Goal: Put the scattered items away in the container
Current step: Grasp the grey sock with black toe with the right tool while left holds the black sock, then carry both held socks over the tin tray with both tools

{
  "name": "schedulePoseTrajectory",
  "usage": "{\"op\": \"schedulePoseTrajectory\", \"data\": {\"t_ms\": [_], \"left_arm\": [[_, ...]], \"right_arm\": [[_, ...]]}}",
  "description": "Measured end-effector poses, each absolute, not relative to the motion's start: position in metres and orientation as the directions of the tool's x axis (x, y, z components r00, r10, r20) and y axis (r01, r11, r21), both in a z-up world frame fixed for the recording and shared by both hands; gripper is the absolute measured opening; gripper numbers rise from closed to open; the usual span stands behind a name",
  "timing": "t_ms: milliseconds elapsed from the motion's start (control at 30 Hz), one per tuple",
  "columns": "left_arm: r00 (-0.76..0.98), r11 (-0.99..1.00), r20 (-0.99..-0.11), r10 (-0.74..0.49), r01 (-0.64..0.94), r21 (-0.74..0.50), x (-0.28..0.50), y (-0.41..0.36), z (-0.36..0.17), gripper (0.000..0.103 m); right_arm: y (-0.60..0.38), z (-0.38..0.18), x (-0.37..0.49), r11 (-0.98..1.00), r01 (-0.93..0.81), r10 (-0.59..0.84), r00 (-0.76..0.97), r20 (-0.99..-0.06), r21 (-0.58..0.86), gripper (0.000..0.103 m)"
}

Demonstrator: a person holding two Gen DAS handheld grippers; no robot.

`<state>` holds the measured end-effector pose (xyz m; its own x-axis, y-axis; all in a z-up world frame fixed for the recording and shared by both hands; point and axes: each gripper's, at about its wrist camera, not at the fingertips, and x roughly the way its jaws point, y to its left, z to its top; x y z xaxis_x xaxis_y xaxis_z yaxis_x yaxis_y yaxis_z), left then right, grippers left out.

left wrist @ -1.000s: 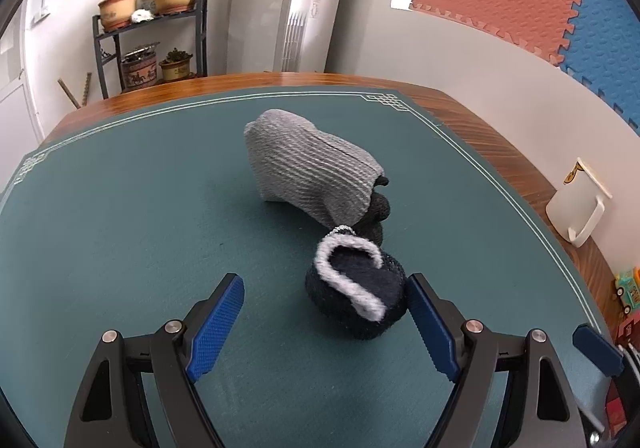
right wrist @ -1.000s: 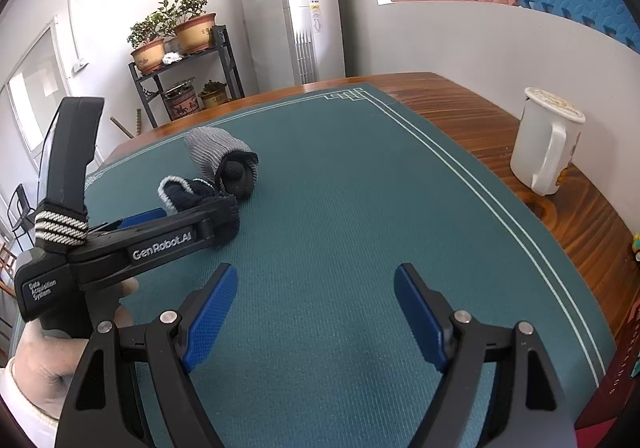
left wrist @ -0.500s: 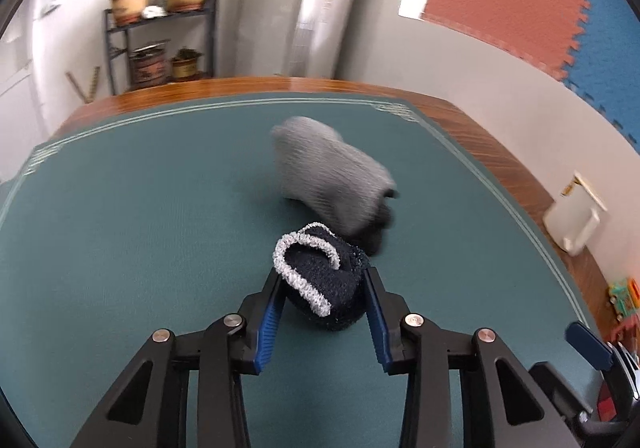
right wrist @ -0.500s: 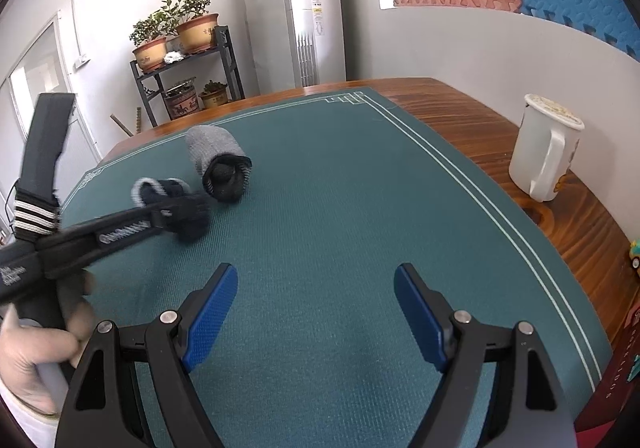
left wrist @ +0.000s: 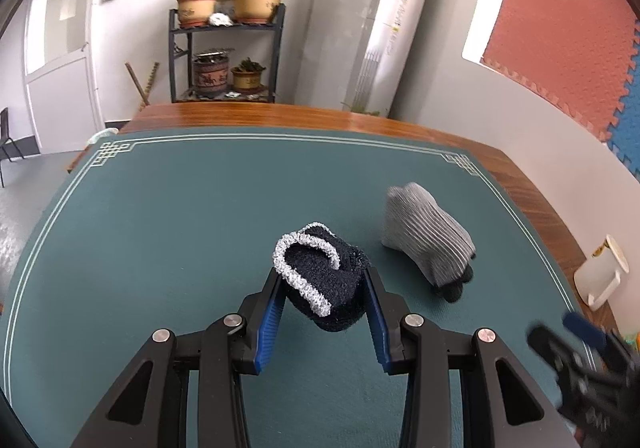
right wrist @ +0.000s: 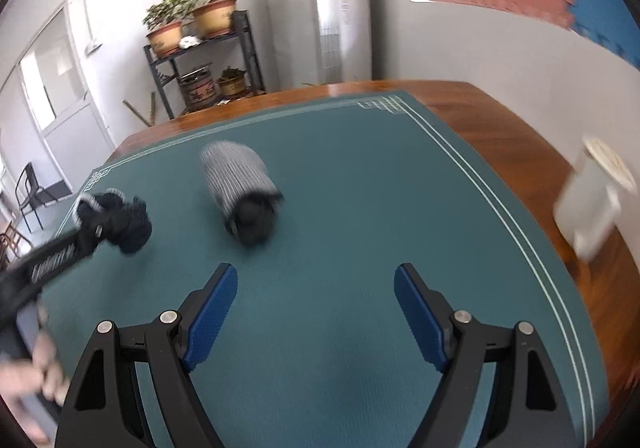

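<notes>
My left gripper (left wrist: 324, 280) is shut on a dark navy rolled sock with a white fuzzy cuff (left wrist: 320, 280), held a little above the green table mat (left wrist: 160, 248). The same dark sock (right wrist: 120, 220) shows in the right wrist view at the left, gripped by the left gripper (right wrist: 100, 228). A grey ribbed sock roll with a black end (left wrist: 428, 240) lies on the mat to its right; it is blurred in the right wrist view (right wrist: 240, 188). My right gripper (right wrist: 316, 288) stands open over bare mat, short of the grey roll. No container is visible.
A white mug (left wrist: 600, 276) stands on the wooden table rim at the right, also blurred as the mug (right wrist: 592, 200). A plant shelf (left wrist: 228, 52) and a white standing unit (left wrist: 376, 24) are behind the table. A person's hand (right wrist: 36, 368) holds the left tool.
The left gripper closed on the dark sock and lifted it up and leftward, away from the grey roll. The right gripper, still open, shifted toward the grey roll.
</notes>
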<state>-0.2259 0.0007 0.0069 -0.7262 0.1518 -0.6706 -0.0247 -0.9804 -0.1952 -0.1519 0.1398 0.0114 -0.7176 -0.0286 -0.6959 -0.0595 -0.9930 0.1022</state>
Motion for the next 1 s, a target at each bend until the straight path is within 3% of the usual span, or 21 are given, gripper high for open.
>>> {"op": "schedulePoseTrajectory", "data": {"t_ms": [433, 467, 533, 633, 1000], "left_arm": [[-0.711, -0.980, -0.698, 0.083, 0.070, -0.187, -0.234, -0.014, -0.009, 0.041], [-0.710, -0.980, -0.700, 0.083, 0.069, -0.186, -0.234, -0.013, -0.010, 0.041], [-0.706, -0.980, -0.703, 0.085, 0.067, -0.186, -0.233, -0.012, -0.012, 0.041], [-0.700, -0.979, -0.708, 0.093, 0.064, -0.192, -0.232, -0.011, -0.014, 0.041], [-0.704, -0.986, -0.697, 0.136, -0.026, -0.167, -0.219, 0.020, -0.010, 0.041]], "right_arm": [[0.095, -0.031, -0.268, -0.999, -0.014, -0.021, -0.642, -0.767, 0.039, 0.083], [0.095, -0.032, -0.268, -0.999, -0.007, -0.031, -0.641, -0.767, 0.046, 0.079], [0.091, -0.033, -0.265, -0.998, 0.016, -0.055, -0.634, -0.771, 0.058, 0.045], [0.088, -0.027, -0.252, -0.999, 0.018, -0.044, -0.647, -0.762, 0.042, 0.034], [0.120, 0.014, -0.131, -0.994, -0.069, -0.003, -0.731, -0.682, 0.079, 0.032]]}}
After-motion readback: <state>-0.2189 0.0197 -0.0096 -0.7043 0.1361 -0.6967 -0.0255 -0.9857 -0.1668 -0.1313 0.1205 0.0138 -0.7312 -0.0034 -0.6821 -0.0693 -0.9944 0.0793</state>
